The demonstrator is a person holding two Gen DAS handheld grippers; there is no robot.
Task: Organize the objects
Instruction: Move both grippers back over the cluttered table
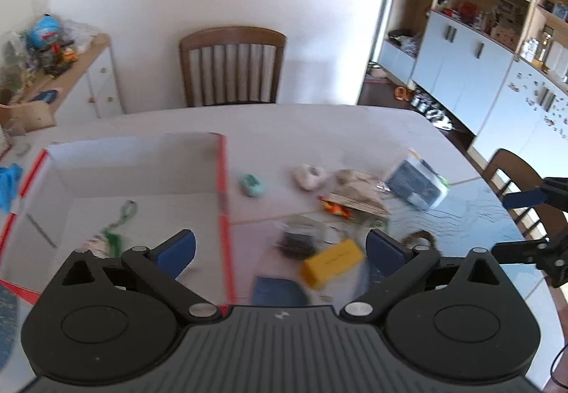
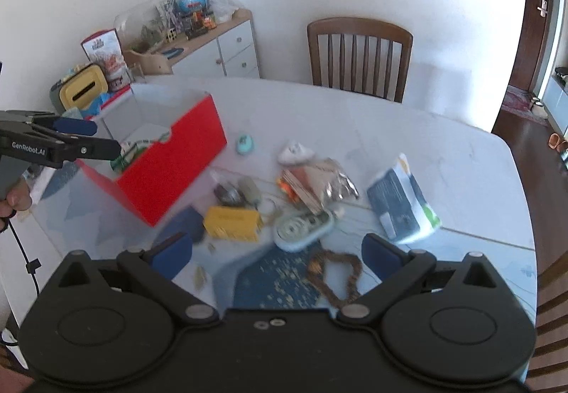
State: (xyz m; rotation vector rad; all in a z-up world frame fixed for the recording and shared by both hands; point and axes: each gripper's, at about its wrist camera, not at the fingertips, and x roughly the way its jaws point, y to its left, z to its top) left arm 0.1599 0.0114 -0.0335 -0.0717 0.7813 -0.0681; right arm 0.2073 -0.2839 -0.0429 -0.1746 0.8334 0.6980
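Note:
A red open box (image 2: pixel 170 166) stands on the white table (image 2: pixel 408 123), with a green lanyard (image 1: pixel 119 226) inside it. Loose objects lie to its right: a yellow box (image 2: pixel 232 222), a teal piece (image 2: pixel 245 144), a white piece (image 2: pixel 294 151), a foil packet (image 2: pixel 330 180), a blue tissue pack (image 2: pixel 401 201), a brown bead string (image 2: pixel 340 276) and a pale blue round device (image 2: pixel 301 226). My left gripper (image 1: pixel 280 251) is open and empty above the box's right wall and the yellow box (image 1: pixel 332 261). My right gripper (image 2: pixel 277 256) is open and empty above the bead string.
A wooden chair (image 2: pixel 358 56) stands at the table's far side. A white cabinet (image 2: pixel 227 52) with clutter is at the back left. A second chair (image 1: pixel 514 183) and white cupboards (image 1: pixel 461 66) stand to the right. A yellow tissue holder (image 2: pixel 83 89) sits behind the box.

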